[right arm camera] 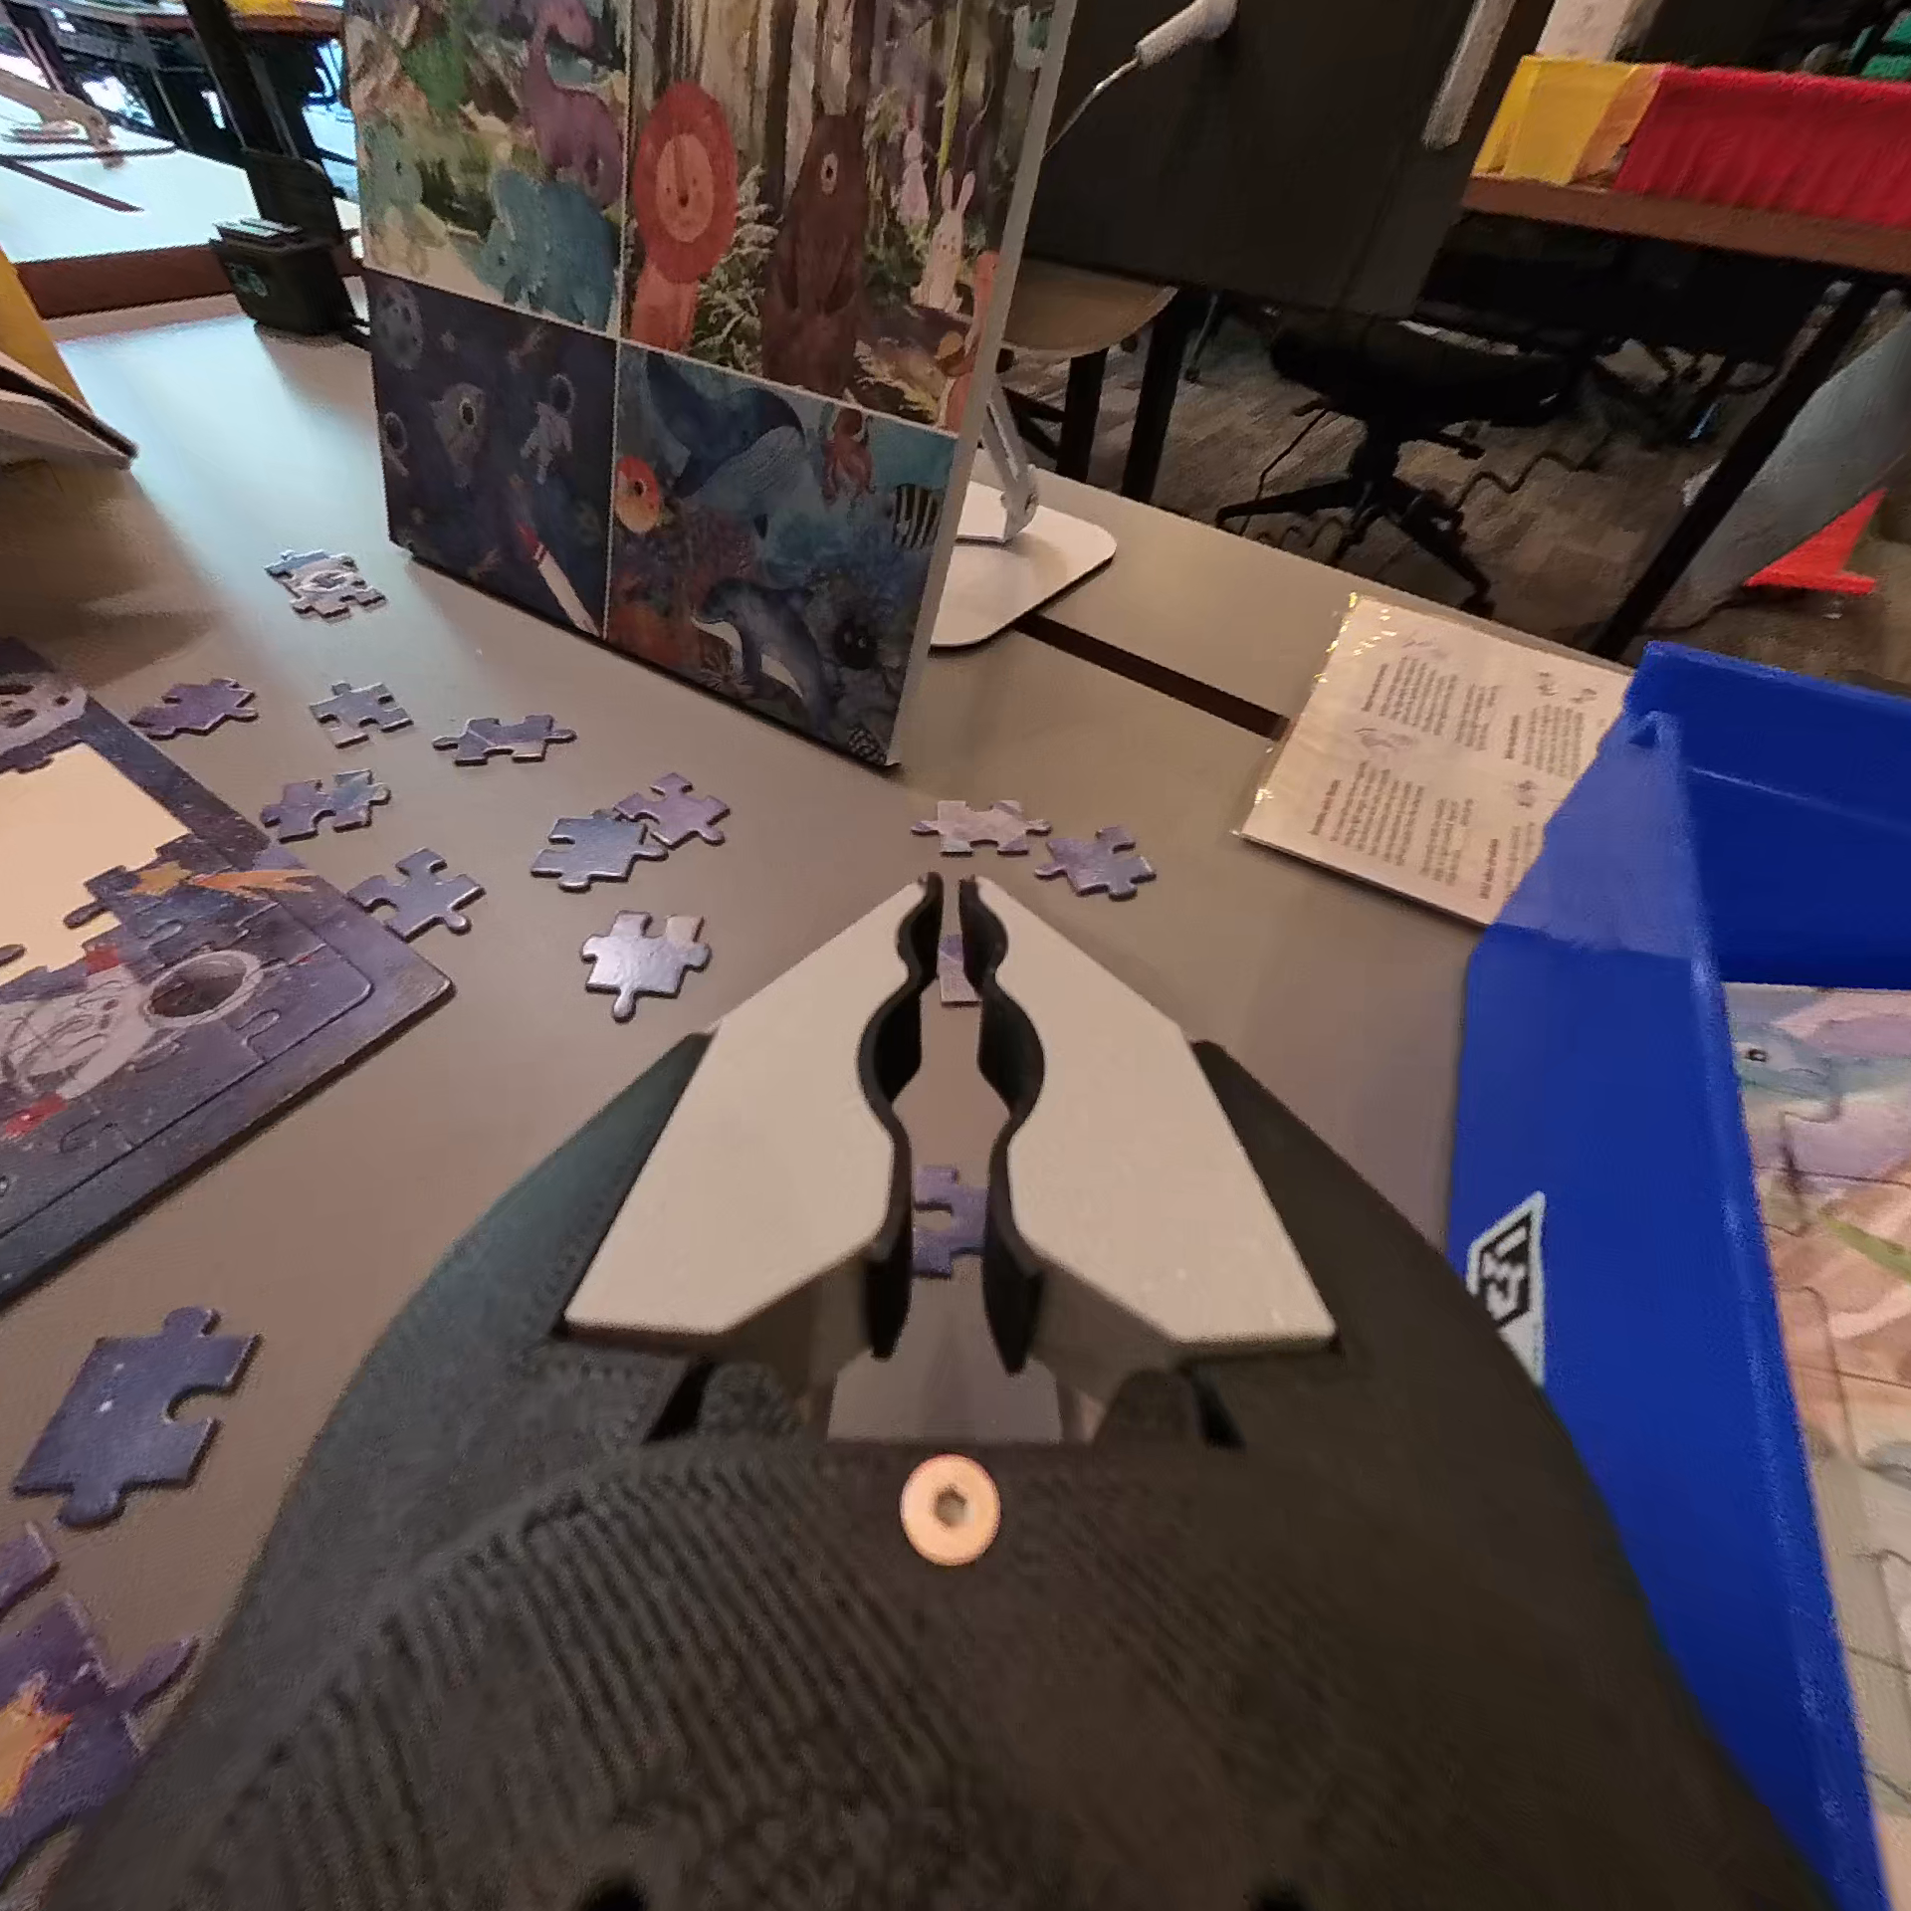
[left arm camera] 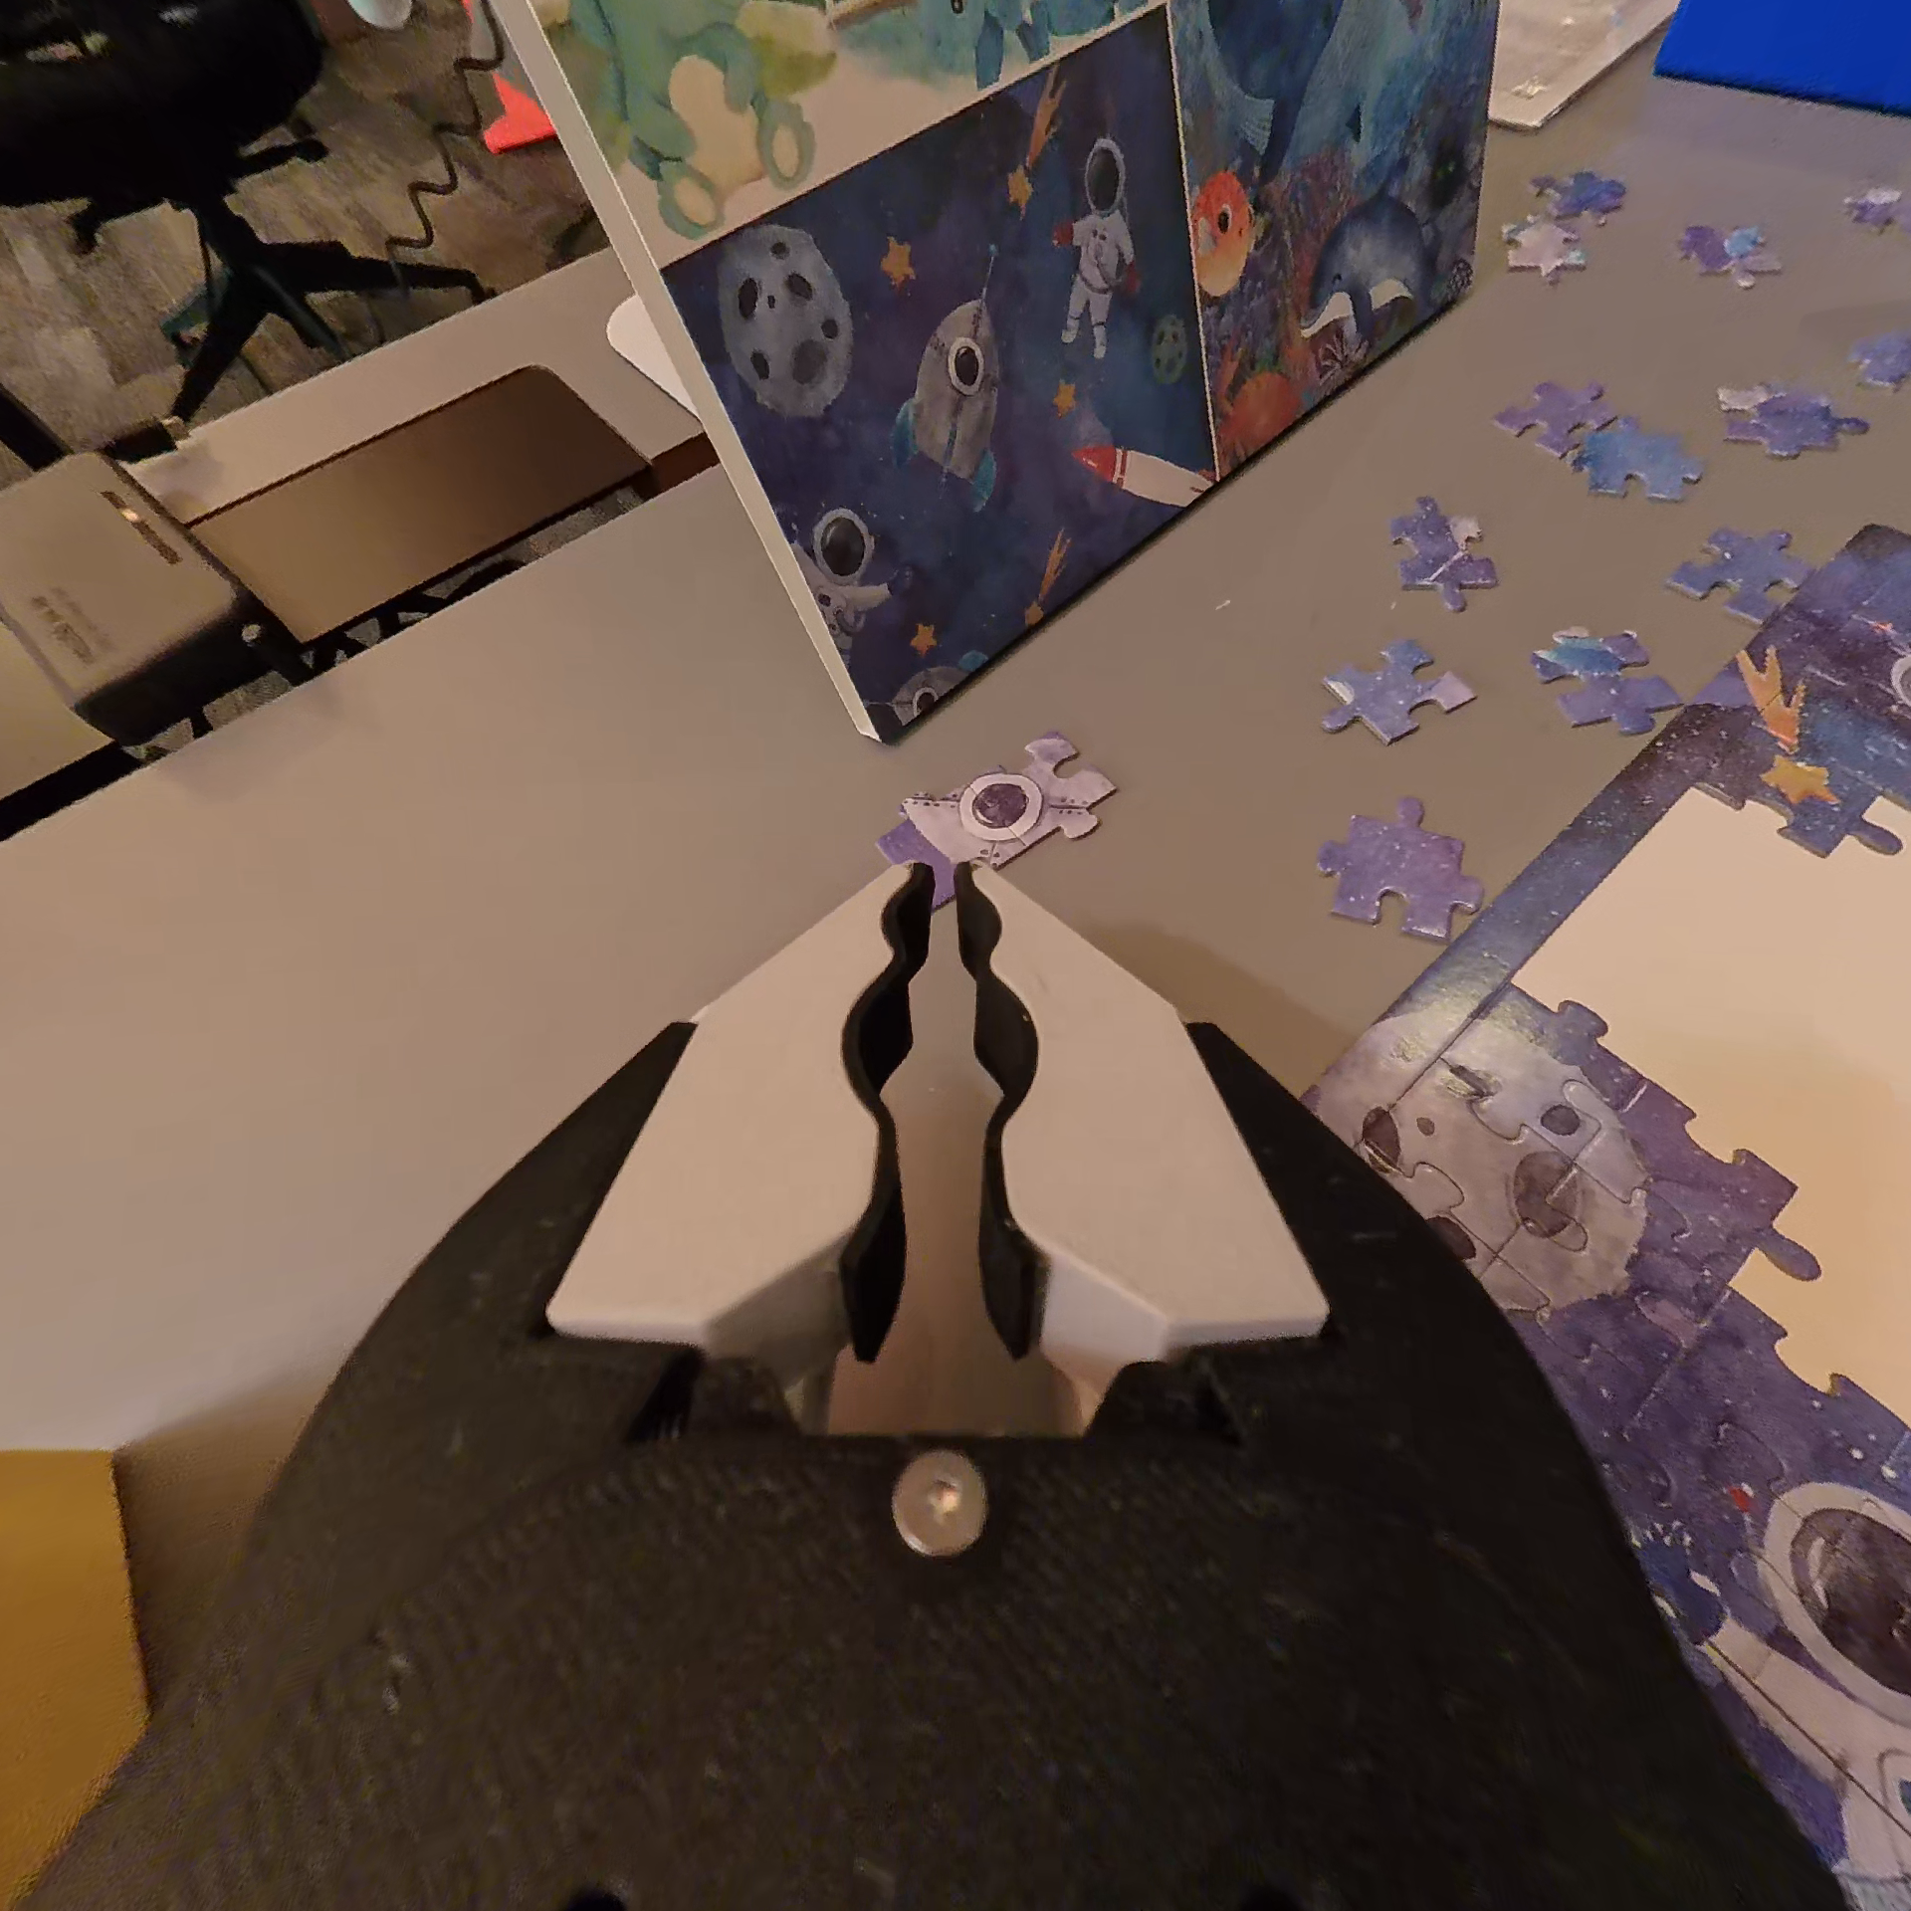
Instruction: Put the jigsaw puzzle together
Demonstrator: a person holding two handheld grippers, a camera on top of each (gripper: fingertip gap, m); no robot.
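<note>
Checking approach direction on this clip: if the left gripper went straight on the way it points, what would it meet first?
The left gripper would first meet the rocket piece lying flat on the table just past its tips; the picture board stands farther back. Height is unclear.

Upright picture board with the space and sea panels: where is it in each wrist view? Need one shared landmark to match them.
Left wrist view: picture board stands top centre on the grey table, its near corner just beyond the left gripper.
Right wrist view: same board top centre-left, beyond the right gripper.
Shared landmark: the partly assembled space puzzle, right edge in the left view, left edge in the right view.
</note>
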